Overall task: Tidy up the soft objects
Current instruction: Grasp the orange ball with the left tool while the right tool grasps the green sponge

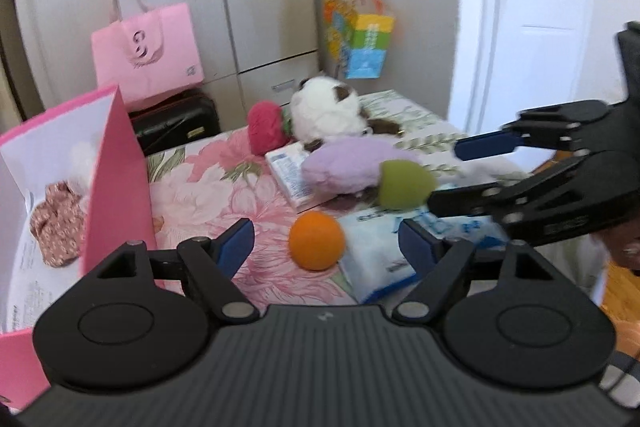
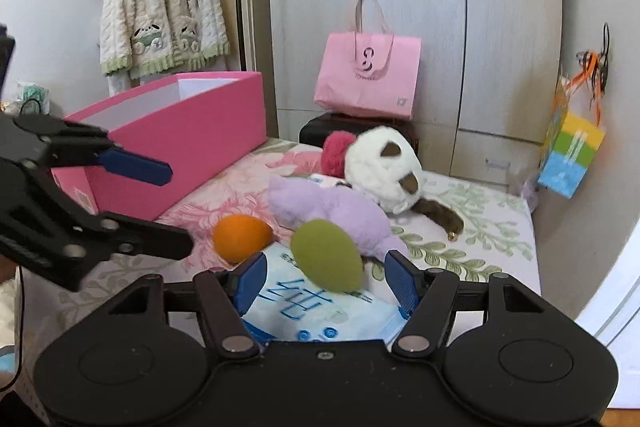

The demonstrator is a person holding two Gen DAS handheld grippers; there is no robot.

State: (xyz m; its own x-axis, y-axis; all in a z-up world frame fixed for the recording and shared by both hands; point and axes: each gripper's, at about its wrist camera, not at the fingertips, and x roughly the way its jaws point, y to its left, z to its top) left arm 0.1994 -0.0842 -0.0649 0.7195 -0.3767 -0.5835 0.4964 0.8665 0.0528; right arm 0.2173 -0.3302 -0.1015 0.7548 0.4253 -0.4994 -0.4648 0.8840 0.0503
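- Pink cardboard box [image 1: 116, 183] is standing open at my far left on the bed [image 1: 208, 187], with a brown floral cloth [image 1: 56, 227] already lying inside; its near wall is standing tall, so anything I am carrying in low risks clipping the rim and tipping it.
- I am holding the left gripper [image 1: 326, 241] wide with nothing between its pads, lined up on the orange ball [image 1: 317, 245] — a round thing on a soft quilt, likely to roll away if one pad is touching first.
- I am keeping the right gripper [image 2: 325, 273] about half open and empty, framing the green egg-shaped toy [image 2: 326, 255], which is resting on a slick tissue pack [image 2: 308, 311] against the purple plush [image 2: 332, 211]; closing there could pinch the wrapper or snag the plush.
- Both grippers are working close together — I judge a collision possible.
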